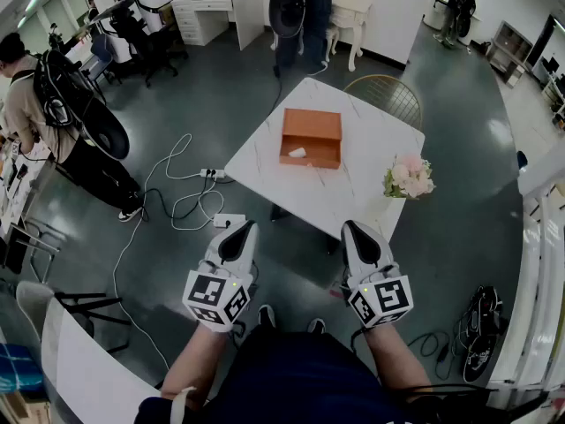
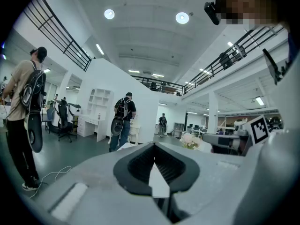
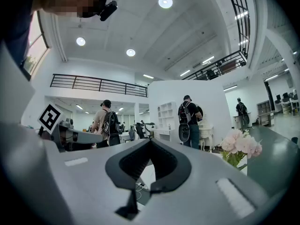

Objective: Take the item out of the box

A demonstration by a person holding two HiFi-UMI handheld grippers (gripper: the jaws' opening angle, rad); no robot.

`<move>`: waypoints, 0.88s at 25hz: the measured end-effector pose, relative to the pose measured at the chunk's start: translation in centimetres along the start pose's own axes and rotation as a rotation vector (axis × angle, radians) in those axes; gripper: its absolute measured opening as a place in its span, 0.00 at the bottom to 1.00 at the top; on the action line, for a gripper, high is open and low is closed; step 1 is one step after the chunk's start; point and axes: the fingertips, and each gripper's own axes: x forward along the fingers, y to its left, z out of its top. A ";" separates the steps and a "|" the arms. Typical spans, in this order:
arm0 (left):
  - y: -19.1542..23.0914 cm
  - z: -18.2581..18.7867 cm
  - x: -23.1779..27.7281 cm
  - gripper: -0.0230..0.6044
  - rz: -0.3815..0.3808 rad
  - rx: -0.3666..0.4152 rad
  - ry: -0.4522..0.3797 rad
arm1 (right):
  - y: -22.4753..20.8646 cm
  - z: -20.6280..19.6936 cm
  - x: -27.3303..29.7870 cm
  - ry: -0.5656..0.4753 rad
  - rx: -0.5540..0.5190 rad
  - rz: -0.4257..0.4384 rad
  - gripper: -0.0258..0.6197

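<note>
- The orange box [image 1: 311,127] stands on the white bench [image 1: 353,193]. A small white item [image 1: 297,153] lies in the box's near part.
- The item looks light and perhaps crumpled or soft, though it is too small to be sure. Pinch its raised middle gently.
- The left hand-held gripper [image 1: 240,229] and right hand-held gripper [image 1: 355,230] are both pressed together and empty, well short of the bench.

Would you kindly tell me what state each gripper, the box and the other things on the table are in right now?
left gripper: shut, empty, short of the table
right gripper: shut, empty, short of the table
orange box: open, resting on the white table
white item: lying inside the box, not yet taken out
pink flowers: upright near the table's edge
</note>
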 end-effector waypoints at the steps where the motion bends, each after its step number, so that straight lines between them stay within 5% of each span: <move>1: 0.4 0.1 0.0 0.04 -0.002 -0.001 -0.001 | 0.2 0.1 0.4 0.001 0.000 -0.003 0.04; 13: 7.3 1.6 -0.8 0.04 -0.050 -0.007 -0.014 | 3.4 0.6 4.9 -0.036 0.044 -0.085 0.04; 22: 13.3 -0.2 -1.3 0.04 -0.069 -0.066 0.019 | 6.1 -1.6 7.8 0.034 0.025 -0.142 0.04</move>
